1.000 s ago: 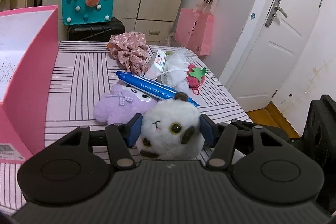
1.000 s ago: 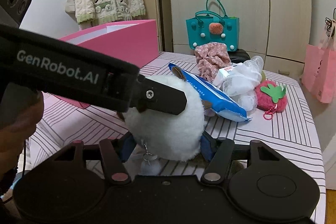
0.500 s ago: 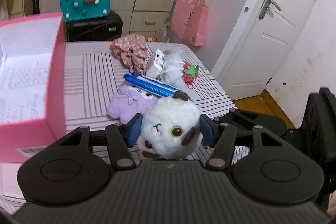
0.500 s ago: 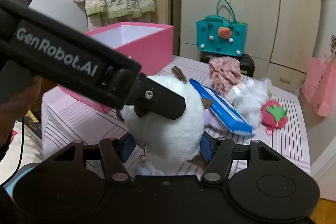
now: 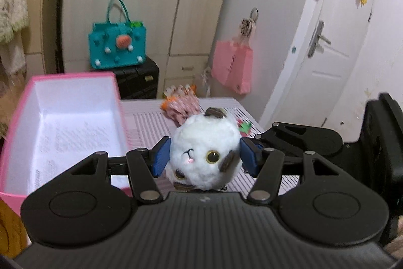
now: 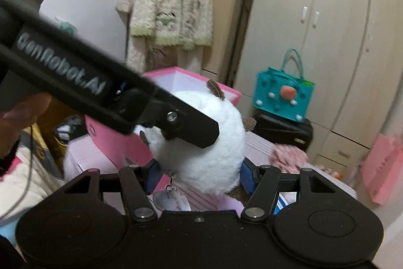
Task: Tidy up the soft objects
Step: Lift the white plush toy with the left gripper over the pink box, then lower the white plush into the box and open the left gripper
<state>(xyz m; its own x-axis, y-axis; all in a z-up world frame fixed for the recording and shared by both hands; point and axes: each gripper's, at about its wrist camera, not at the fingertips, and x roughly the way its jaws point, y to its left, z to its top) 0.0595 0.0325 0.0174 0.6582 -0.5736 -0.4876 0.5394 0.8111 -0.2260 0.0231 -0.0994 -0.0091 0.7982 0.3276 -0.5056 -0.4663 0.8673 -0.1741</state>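
Both tools, left tool (image 5: 204, 157) and right tool (image 6: 199, 173), grip the white plush toy (image 5: 204, 151) together; uneven release may drop it beside the pink box (image 5: 63, 132), left of them.

Left hand-held gripper (image 5: 204, 157): lower centre of its own view, blue pads (image 5: 160, 157) pressed on either side of the white plush toy (image 5: 204, 151), jaws part closed. Its black arm crosses the right wrist view from upper left toward centre.

Right hand-held gripper (image 6: 199, 174): lower centre of its view, blue pads against the same toy's flanks.

Person's hand (image 6: 19, 117): left edge of the right wrist view, partly visible.
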